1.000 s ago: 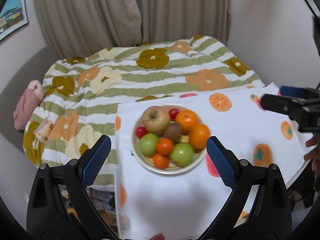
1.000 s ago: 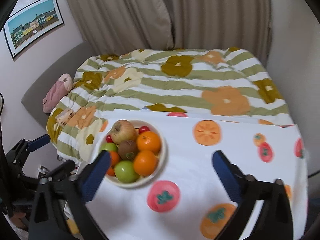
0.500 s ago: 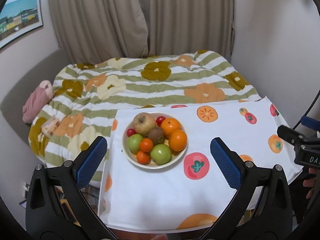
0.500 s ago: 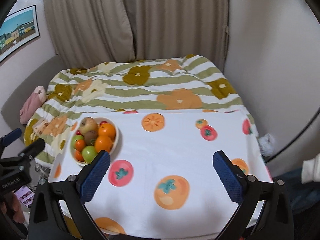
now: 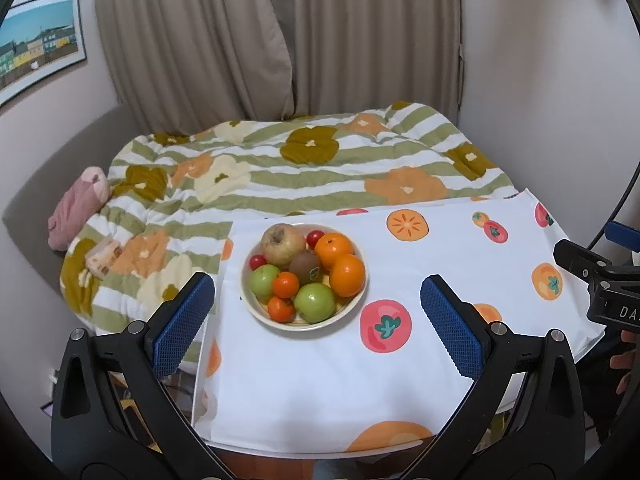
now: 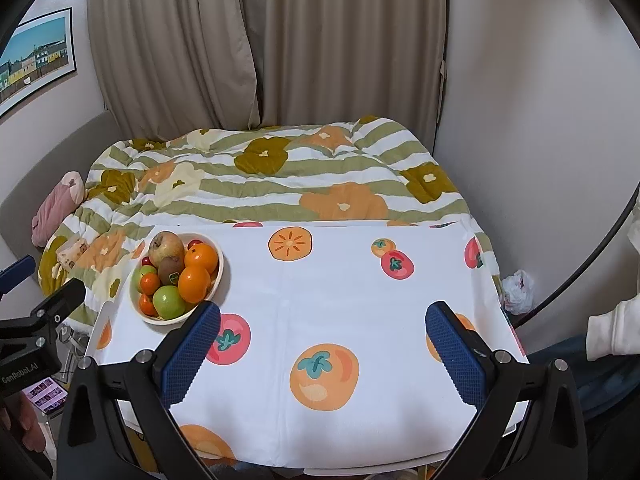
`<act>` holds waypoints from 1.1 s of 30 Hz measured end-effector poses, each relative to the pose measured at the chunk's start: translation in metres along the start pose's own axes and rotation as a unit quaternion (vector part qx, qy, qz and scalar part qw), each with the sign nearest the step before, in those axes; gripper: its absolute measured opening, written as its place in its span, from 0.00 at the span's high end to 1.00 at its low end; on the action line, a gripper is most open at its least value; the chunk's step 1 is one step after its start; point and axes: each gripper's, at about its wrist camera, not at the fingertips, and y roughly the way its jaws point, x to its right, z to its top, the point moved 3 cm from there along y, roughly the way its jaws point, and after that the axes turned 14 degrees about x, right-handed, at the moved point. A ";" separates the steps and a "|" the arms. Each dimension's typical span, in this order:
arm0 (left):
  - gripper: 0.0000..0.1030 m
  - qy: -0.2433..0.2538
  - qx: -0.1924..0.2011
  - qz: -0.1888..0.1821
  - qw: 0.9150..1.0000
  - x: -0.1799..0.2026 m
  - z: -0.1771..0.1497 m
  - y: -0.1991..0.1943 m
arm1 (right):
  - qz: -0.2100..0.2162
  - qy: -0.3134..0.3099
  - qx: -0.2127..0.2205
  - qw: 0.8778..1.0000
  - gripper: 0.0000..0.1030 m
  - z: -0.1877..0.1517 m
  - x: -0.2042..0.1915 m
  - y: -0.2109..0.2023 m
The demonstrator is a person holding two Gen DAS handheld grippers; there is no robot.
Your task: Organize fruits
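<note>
A cream bowl (image 5: 256,307) (image 6: 218,276) stands on the left part of a table under a white fruit-print cloth (image 5: 320,380) (image 6: 340,292). It holds a russet apple (image 5: 282,239) (image 6: 166,247), two oranges (image 5: 347,275) (image 6: 194,283), a kiwi (image 5: 305,266), two green apples (image 5: 315,302) (image 6: 169,301), small tangerines (image 5: 285,284) and cherry tomatoes (image 5: 315,237). My left gripper (image 5: 318,320) hangs open above the table's near edge, in front of the bowl. My right gripper (image 6: 323,346) is open over the cloth's middle, right of the bowl.
Behind the table lies a bed with a striped floral quilt (image 5: 304,168) (image 6: 280,176) and a pink soft toy (image 5: 78,206). Curtains (image 6: 260,40) hang at the back. A white sleeve (image 6: 612,330) shows at the right, a phone (image 6: 44,396) low left.
Both grippers have drawn back and up from the bowl, so the whole table now shows. The right gripper has swung to the right. Both stayed open.
</note>
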 end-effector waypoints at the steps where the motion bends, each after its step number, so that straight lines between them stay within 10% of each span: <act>1: 0.00 0.000 0.000 0.000 1.000 0.000 0.000 0.000 | 0.000 0.000 0.000 1.000 0.00 0.000 0.000 0.000; 33: 0.00 0.002 0.003 0.006 1.000 -0.007 -0.001 -0.003 | 0.001 0.000 0.001 1.000 0.00 0.001 -0.006 0.001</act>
